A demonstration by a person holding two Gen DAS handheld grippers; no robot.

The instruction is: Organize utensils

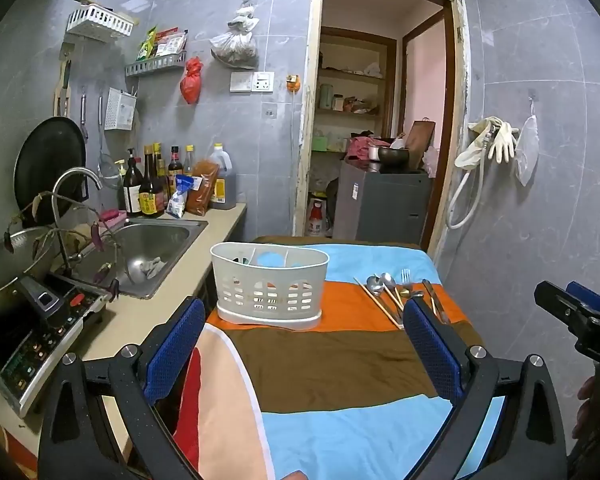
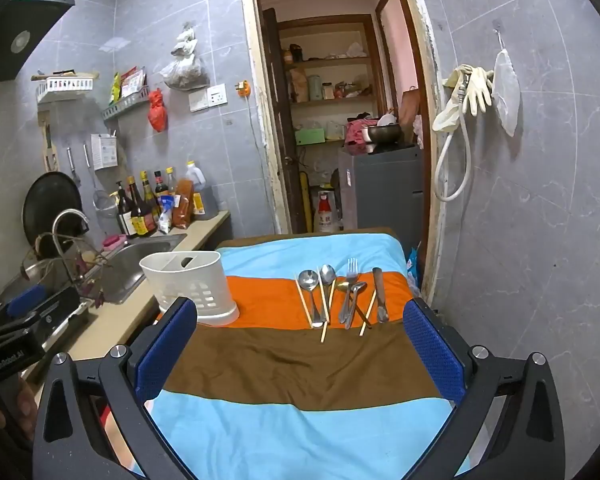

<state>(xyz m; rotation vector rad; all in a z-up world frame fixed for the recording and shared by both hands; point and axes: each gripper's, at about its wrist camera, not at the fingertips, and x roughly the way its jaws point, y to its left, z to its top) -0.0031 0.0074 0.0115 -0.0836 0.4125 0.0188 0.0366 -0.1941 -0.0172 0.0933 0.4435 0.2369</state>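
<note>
While both tongs [image 1: 304, 344] [image 2: 300, 344] gape empty, bare cloth [image 2: 300, 360] separates them from utensils [image 2: 340, 300].

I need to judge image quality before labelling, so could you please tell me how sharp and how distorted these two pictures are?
Left wrist view: strong fisheye bending of the doorway, black corners, the white slotted plastic caddy sharp, the metal cutlery small but legible. Right wrist view: the same curvature, even indoor light, cutlery crisp on the striped cloth, no glare.
</note>
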